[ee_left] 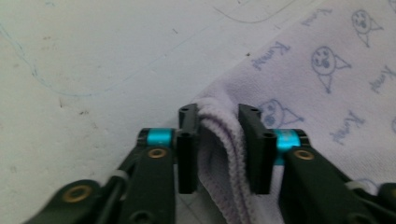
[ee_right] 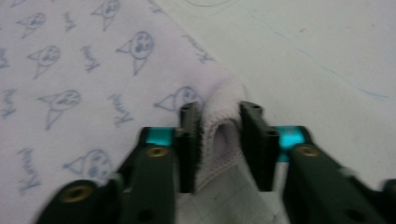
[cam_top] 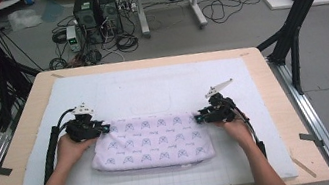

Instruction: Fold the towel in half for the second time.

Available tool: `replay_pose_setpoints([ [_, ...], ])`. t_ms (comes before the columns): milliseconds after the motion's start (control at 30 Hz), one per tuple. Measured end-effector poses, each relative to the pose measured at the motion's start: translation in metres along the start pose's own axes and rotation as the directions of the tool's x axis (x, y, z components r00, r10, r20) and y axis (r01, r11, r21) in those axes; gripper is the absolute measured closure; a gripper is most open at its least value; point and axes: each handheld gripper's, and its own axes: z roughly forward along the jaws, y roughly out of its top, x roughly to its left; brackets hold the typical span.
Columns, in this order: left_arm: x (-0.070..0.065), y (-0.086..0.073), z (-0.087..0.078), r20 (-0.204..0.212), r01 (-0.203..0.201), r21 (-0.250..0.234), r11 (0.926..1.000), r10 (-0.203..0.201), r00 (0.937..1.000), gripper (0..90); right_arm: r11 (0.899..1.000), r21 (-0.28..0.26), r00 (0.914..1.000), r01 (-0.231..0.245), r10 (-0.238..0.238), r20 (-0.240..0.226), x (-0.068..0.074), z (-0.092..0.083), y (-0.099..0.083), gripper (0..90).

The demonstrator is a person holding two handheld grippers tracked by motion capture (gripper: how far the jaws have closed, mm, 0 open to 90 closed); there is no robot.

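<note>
A pale lilac towel [cam_top: 153,145] printed with small cat faces lies folded on the white mat, near its front. My left gripper [cam_top: 107,129] is at the towel's far left corner and my right gripper [cam_top: 197,117] at its far right corner. In the left gripper view, the towel [ee_left: 327,70] has its layered corner standing up between the black jaws of the left gripper [ee_left: 218,116], which pinch it. In the right gripper view, a looped fold of the towel [ee_right: 84,70] is squeezed between the jaws of the right gripper [ee_right: 219,112]. Both grippers sit low on the mat.
The white foam mat [cam_top: 151,84] covers most of the wooden table [cam_top: 31,125], with bare mat behind the towel. Black frame posts [cam_top: 293,25] stand at the table's far corners. Computers [cam_top: 96,12] and cables lie on the floor beyond.
</note>
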Motion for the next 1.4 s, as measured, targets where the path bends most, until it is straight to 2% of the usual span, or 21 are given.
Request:
replay_pose_setpoints([
  [100,-0.004,0.003,-0.005,-0.023,-0.021,-0.029,0.9993,0.02,0.9995,78.5,0.999,0.002,0.9992,0.039,-0.039,0.014,0.004,-0.003,0.006,80.8],
  [200,-0.003,0.009,-0.012,-0.045,-0.006,-0.092,0.9957,0.001,0.999,79.6,0.999,-0.03,0.9986,0.037,-0.036,0.039,0.004,-0.012,0.014,81.3],
  [267,-0.002,0.015,-0.014,-0.07,-0.008,-0.108,0.9941,0.0,0.9975,79.7,0.998,-0.042,0.9969,0.04,-0.037,0.069,0.002,-0.018,0.024,81.5],
  [300,0.0,0.019,-0.015,-0.08,0.003,-0.125,0.9922,-0.013,0.9967,79.7,0.998,-0.047,0.9959,0.039,-0.035,0.084,0.002,-0.02,0.027,81.5],
  [433,0.012,0.043,-0.016,-0.11,0.014,-0.16,0.9871,-0.032,0.9934,79.8,0.997,-0.069,0.9907,0.041,-0.032,0.132,-0.008,-0.028,0.049,81.5],
  [533,0.019,0.062,-0.012,-0.125,0.014,-0.166,0.9861,-0.035,0.9915,79.8,0.996,-0.086,0.987,0.034,-0.02,0.159,-0.019,-0.033,0.062,81.5],
  [633,0.026,0.077,-0.006,-0.125,0.031,-0.186,0.982,-0.055,0.9906,79.8,0.996,-0.092,0.9839,0.002,0.014,0.178,-0.032,-0.036,0.071,81.5],
  [733,0.032,0.084,0.003,-0.126,0.049,-0.193,0.9799,-0.074,0.9893,79.0,0.994,-0.102,0.9805,-0.028,0.047,0.191,-0.044,-0.034,0.072,80.5],
  [767,0.034,0.085,0.006,-0.128,0.056,-0.186,0.981,-0.081,0.9884,76.2,0.995,-0.099,0.9798,-0.032,0.051,0.194,-0.047,-0.032,0.072,78.7],
  [833,0.035,0.082,0.012,-0.138,0.062,-0.165,0.9844,-0.086,0.9867,67.4,0.993,-0.099,0.9769,-0.056,0.075,0.2,-0.052,-0.026,0.069,65.8],
  [867,0.035,0.081,0.013,-0.131,0.064,-0.153,0.9862,-0.085,0.9878,63.1,0.991,-0.102,0.9784,-0.081,0.098,0.182,-0.054,-0.024,0.066,64.3],
  [900,0.035,0.079,0.013,-0.119,0.063,-0.144,0.9876,-0.08,0.9896,59.9,0.99,-0.105,0.9782,-0.09,0.108,0.178,-0.055,-0.023,0.065,60.3],
  [933,0.033,0.077,0.012,-0.125,0.047,-0.141,0.9889,-0.065,0.99,58.4,0.99,-0.11,0.9763,-0.09,0.109,0.187,-0.055,-0.022,0.062,55.4],
  [967,0.032,0.075,0.009,-0.122,0.043,-0.146,0.9884,-0.061,0.9906,57.3,0.988,-0.12,0.9737,-0.099,0.121,0.193,-0.055,-0.022,0.06,53.7],
  [1000,0.032,0.073,0.007,-0.104,0.056,-0.152,0.9868,-0.072,0.992,55.1,0.987,-0.122,0.9747,-0.108,0.129,0.182,-0.055,-0.022,0.057,50.9],
  [1100,0.029,0.066,-0.001,-0.088,0.059,-0.176,0.9826,-0.076,0.9933,49.0,0.979,-0.148,0.9727,-0.138,0.162,0.166,-0.053,-0.027,0.051,42.5],
  [1167,0.027,0.061,-0.006,-0.074,0.065,-0.184,0.9808,-0.08,0.9941,44.7,0.98,-0.156,0.9725,-0.124,0.152,0.177,-0.047,-0.031,0.048,37.1],
  [1267,0.022,0.054,-0.011,-0.071,0.05,-0.18,0.9824,-0.064,0.9954,41.7,0.982,-0.163,0.9761,-0.098,0.127,0.177,-0.04,-0.035,0.044,33.9],
  [1367,0.017,0.048,-0.016,-0.069,0.04,-0.182,0.9826,-0.053,0.9962,38.3,0.983,-0.158,0.9806,-0.096,0.121,0.154,-0.034,-0.035,0.042,30.1],
  [1400,0.015,0.047,-0.018,-0.071,0.03,-0.17,0.985,-0.043,0.9966,37.7,0.983,-0.16,0.9823,-0.085,0.109,0.152,-0.032,-0.036,0.041,29.9],
])
